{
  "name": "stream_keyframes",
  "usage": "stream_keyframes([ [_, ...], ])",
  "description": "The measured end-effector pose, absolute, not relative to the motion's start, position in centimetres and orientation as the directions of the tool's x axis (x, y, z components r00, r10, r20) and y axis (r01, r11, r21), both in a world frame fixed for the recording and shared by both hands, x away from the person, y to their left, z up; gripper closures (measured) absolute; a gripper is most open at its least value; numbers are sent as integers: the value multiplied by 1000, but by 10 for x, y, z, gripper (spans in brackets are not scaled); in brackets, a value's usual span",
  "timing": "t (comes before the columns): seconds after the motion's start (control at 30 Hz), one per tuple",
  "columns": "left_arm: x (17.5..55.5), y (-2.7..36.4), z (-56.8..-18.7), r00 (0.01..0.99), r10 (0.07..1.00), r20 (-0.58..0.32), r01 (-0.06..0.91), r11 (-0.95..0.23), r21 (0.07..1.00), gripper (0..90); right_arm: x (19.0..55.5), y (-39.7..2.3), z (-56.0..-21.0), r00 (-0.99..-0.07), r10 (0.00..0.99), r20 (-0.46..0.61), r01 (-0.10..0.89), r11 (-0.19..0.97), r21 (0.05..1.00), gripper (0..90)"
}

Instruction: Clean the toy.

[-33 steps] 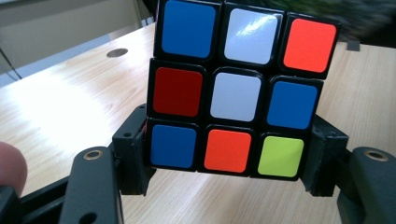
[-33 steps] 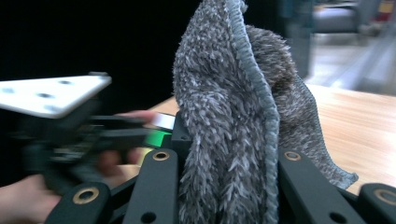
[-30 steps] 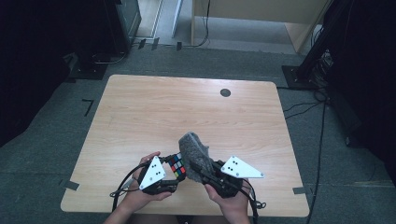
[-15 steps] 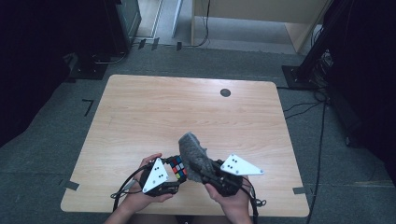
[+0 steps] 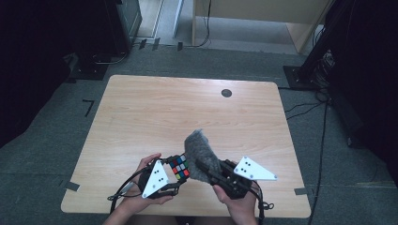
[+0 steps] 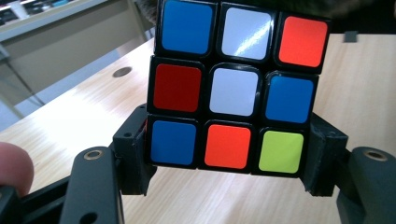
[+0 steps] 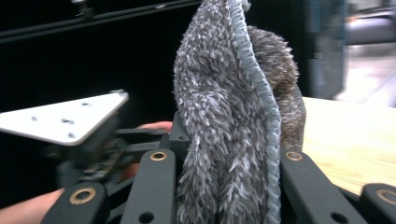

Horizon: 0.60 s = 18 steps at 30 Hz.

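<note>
Two grippers are meeting low over the near edge of the table (image 5: 141, 112), and the work in hand looks like wiping the cube with the cloth. The left gripper (image 5: 174, 169) is clamping a scrambled puzzle cube (image 6: 233, 88) between its jaws; in the left gripper view the pads are pressing on the cube's bottom row only, so most of the cube is standing proud above the jaws. The right gripper (image 5: 202, 169) is pinching a bunched grey fluffy cloth (image 7: 233, 116), its jaws closed down on the lower folds while the rest is rising in a loose plume ahead of them.

From above, the cloth (image 5: 201, 153) is sitting just to the right of the left gripper's cube (image 5: 179, 168), touching it or all but touching; the exact contact is hard to tell.

What could go wrong from here, by the look of it: the cube is being held by a narrow strip, so a firm push from the cloth against its upper rows could lever it out of the jaws or twist a layer round. The cloth is soft and thick too, and dragging it hard could be pulling it loose from the right gripper's pinch. Both things are hovering close to the table's near edge, so a dropped cube may be rolling off.
</note>
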<state>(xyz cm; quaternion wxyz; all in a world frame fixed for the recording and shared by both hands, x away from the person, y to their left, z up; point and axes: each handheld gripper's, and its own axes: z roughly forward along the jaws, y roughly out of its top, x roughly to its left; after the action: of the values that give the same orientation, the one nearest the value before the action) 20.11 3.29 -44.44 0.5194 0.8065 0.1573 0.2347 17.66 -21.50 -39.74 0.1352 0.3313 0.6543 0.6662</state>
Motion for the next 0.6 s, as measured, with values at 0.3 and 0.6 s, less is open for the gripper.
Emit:
stream_keyframes([
  [0.3, 206, 43, -442, 845, 506, 170, 36, -371, 928, 337, 189, -230, -415, -639, 727, 251, 290, -74, 954, 705],
  [0.6, 203, 40, -441, 851, 494, 176, 22, -368, 929, 337, 187, -219, -416, -702, 669, 245, 270, -69, 960, 697],
])
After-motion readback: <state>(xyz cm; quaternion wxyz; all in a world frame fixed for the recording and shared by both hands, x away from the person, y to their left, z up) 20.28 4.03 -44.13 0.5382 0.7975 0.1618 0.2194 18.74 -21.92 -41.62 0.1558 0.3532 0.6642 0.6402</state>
